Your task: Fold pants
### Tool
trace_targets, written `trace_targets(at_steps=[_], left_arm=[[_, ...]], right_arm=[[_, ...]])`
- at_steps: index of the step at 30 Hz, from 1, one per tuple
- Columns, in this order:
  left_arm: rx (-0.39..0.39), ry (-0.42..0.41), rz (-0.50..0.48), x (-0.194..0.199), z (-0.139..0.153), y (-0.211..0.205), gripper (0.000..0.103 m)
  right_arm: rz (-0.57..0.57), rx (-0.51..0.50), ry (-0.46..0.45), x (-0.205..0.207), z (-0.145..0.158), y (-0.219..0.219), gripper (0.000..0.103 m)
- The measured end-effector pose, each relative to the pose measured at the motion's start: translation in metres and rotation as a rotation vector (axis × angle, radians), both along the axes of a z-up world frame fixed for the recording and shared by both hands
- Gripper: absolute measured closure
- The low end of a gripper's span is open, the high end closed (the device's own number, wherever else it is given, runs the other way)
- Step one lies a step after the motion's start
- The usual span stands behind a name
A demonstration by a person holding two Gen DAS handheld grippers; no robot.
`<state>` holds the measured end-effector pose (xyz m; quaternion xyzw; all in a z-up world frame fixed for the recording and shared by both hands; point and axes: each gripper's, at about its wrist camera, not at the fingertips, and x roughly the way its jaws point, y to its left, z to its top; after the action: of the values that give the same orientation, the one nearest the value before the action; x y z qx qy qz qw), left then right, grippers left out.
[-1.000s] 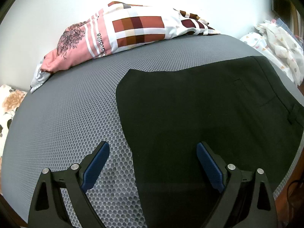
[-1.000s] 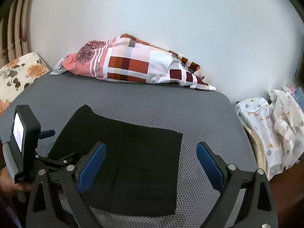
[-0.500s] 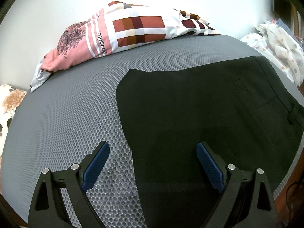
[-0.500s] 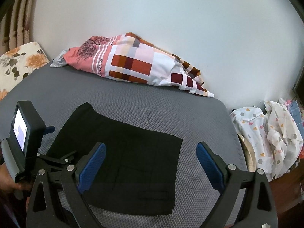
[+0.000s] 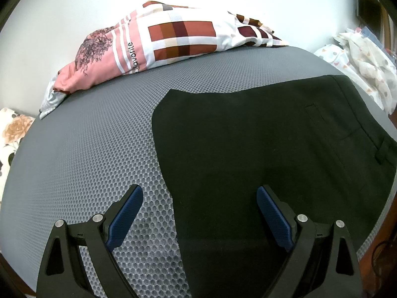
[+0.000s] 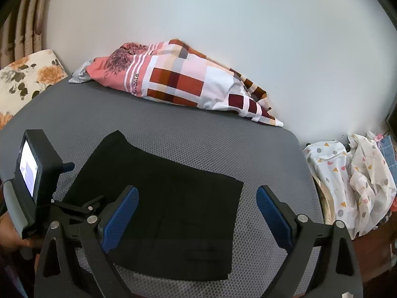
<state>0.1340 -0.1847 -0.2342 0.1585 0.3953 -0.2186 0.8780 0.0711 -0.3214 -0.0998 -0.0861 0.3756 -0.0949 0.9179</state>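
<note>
The black pants (image 6: 168,213) lie flat on the grey bed (image 6: 223,146), already folded into a compact rectangle, directly ahead of and below both tools. The left tool (image 5: 198,213) is spread wide and empty, straddling the cloth's left edge; the right tool (image 6: 196,213) hovers wide and empty above it. The fabric looks soft, light and limp, probably several layers thick. It is best pinched at a corner or the folded edge.
</note>
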Motion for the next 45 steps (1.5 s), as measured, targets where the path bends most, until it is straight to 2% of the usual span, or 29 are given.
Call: trace_targets(at_steps=[18,21,26,31,33,38,45], left_arm=[[0.002,-0.003,0.000,0.000,-0.001,-0.001,0.009],[0.010,-0.006,-0.002,0.000,-0.001,0.000,0.009],[0.025,-0.026,-0.006,-0.001,-0.001,-0.002,0.009],[0.037,-0.036,-0.003,-0.002,-0.001,-0.004,0.008],[0.048,-0.043,-0.007,-0.003,-0.001,-0.005,0.008],[0.072,-0.062,-0.016,-0.005,-0.001,-0.008,0.008],[0.089,-0.076,-0.018,-0.007,-0.001,-0.010,0.008]], right_arm=[[0.017,0.021,0.030,0.006,-0.012,0.002,0.009],[0.027,0.095,0.042,0.005,-0.019,-0.009,0.010],[-0.047,0.198,0.080,0.000,-0.048,-0.050,0.011],[-0.107,0.355,0.117,-0.006,-0.078,-0.093,0.014],[-0.130,0.424,0.122,-0.008,-0.089,-0.106,0.020],[-0.177,0.537,0.138,-0.005,-0.113,-0.131,0.029],[-0.190,0.664,0.157,0.001,-0.135,-0.152,0.030]])
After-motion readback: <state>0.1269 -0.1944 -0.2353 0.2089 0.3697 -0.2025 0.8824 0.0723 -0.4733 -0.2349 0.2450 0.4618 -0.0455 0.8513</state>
